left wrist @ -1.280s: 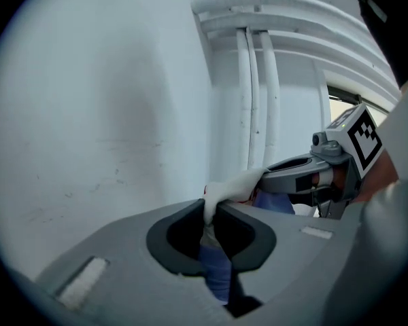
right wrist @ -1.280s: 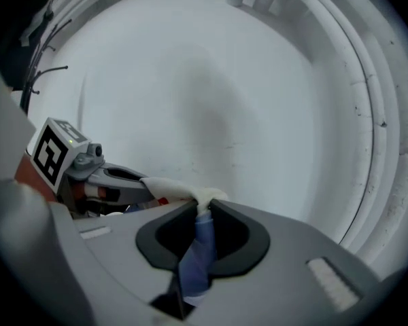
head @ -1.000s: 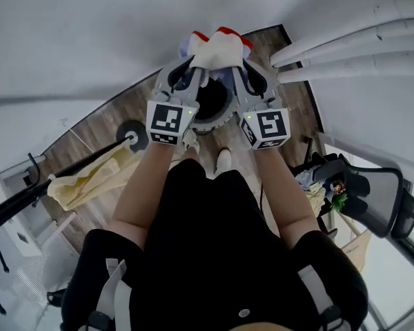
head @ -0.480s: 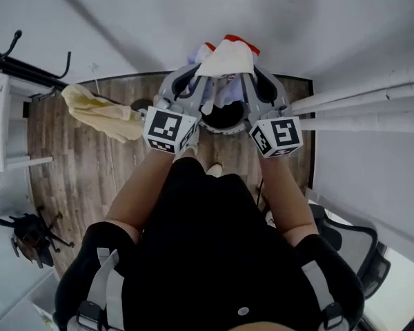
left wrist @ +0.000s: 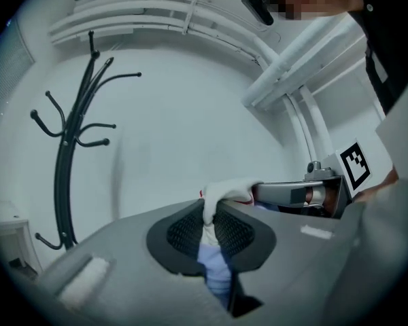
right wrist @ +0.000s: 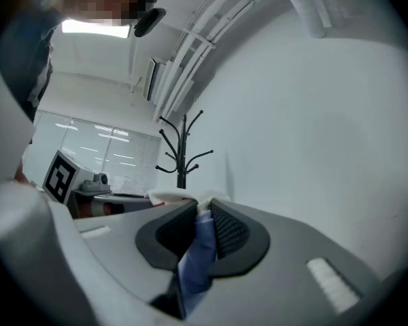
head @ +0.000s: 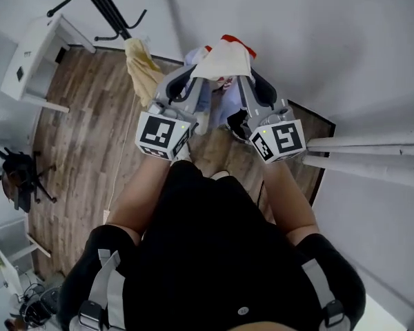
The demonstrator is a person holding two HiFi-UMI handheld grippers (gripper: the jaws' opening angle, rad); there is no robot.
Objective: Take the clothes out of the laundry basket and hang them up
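Stretching a white, red and blue garment (head: 223, 59) above the wooden floor (head: 76, 129), the left hand-held gripper (head: 196, 81) and right hand-held gripper (head: 243, 81) each clench it, near a coat rack (head: 103, 5) bearing a yellow cloth (head: 143, 71).

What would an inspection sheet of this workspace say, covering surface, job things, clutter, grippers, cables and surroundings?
Surface: wood floor; no table seen.
Job's things: white garment with red trim and blue parts, held up between both grippers; yellow cloth hanging on the black rack; the basket cannot be made out.
Clutter: black stand on the floor at left.
Grippers: left gripper shut on the garment; right gripper shut on the garment.
Cables: thin pale line on the floor, maybe a cord.
Surroundings: white cabinet, white pipes, white walls.
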